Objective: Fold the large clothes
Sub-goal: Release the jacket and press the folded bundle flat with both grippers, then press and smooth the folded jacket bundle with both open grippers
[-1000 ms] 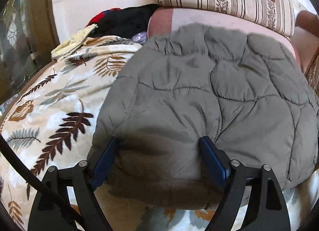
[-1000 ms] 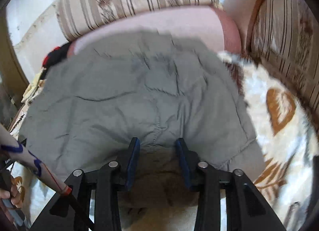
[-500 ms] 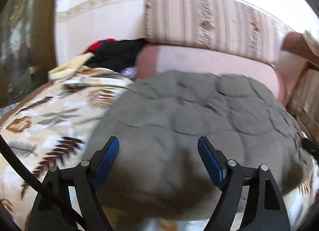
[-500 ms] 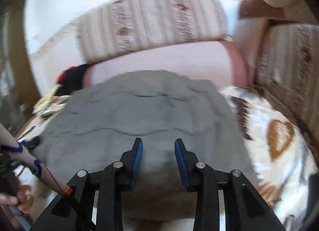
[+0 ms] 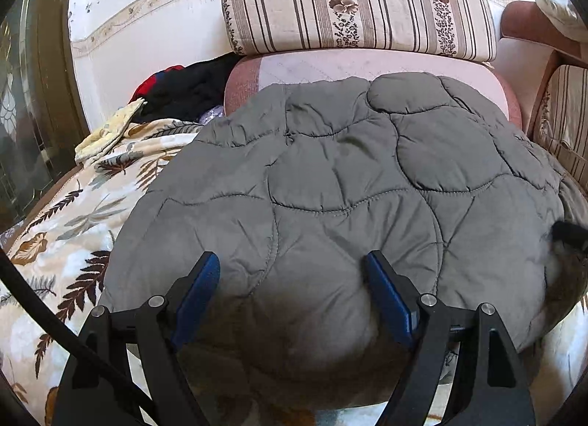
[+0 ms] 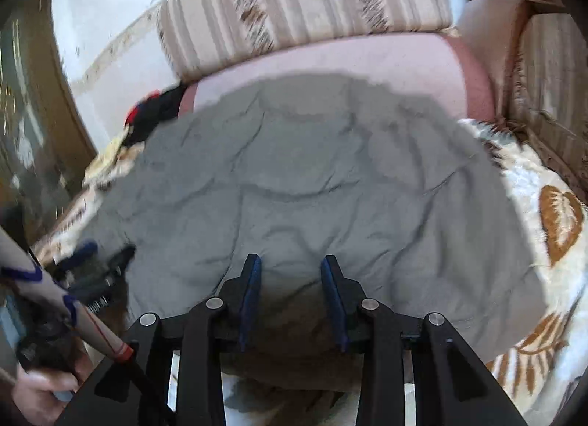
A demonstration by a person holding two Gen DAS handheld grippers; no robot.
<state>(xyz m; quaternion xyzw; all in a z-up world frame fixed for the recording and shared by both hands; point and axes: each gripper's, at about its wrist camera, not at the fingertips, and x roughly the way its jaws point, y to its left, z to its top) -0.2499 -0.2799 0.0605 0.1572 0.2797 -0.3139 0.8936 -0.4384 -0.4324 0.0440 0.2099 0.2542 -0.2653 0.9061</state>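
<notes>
Left wrist view: looking down and forward over a grey quilted jacket (image 5: 349, 176), spread on the leaf-print blanket (image 5: 62, 242) and reaching back onto the pink cushion (image 5: 367, 66). Near edge bunched right under the left gripper (image 5: 290, 260), jaws standing wide with the padded fold filling the gap; cannot tell whether the pads actually press. Same on the other side: right gripper (image 6: 292, 260) set much narrower, a ridge of the same edge between its fingers, real pinch or mere straddle impossible to say. Both claws at the near edge, left one toward the garment's left part, right one toward its right, neither clearly nearer. Bulk lying ahead, so probably either carrying that edge away toward the cushion or letting go.
</notes>
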